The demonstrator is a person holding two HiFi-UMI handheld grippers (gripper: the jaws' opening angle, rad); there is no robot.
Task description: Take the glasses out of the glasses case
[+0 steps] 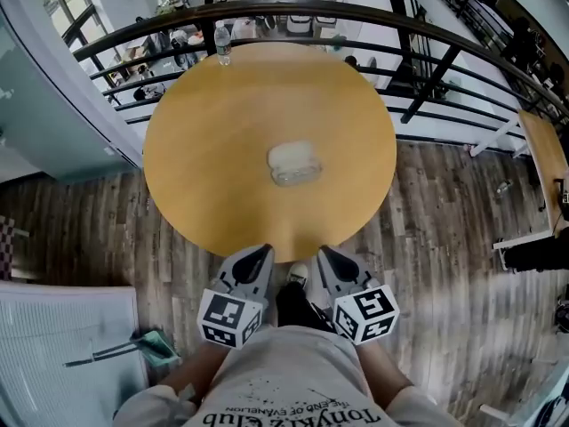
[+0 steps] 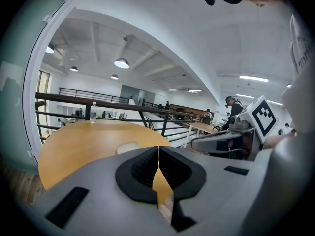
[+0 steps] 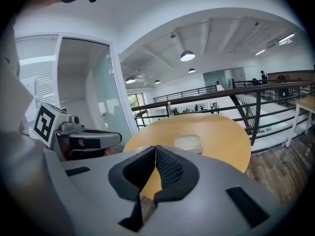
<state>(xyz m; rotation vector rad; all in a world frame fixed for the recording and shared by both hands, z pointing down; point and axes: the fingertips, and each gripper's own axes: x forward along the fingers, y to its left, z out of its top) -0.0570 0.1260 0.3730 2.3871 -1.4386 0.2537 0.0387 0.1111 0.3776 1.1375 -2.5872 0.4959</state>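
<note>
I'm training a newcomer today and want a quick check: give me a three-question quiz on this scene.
1. True or false: the case on the table lies open.
2. What stands at the table's far edge? A bottle, B mug, C lamp.
3. Fill in: the left tongs and right tongs are both ____ and empty.
Key: 1 false; 2 A; 3 shut.

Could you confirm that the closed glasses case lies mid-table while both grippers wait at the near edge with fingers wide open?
Only the fingers are wrong: the left gripper and right gripper are shut, as the two gripper views show. The closed glasses case does lie on the table, grippers at its near edge.
</note>
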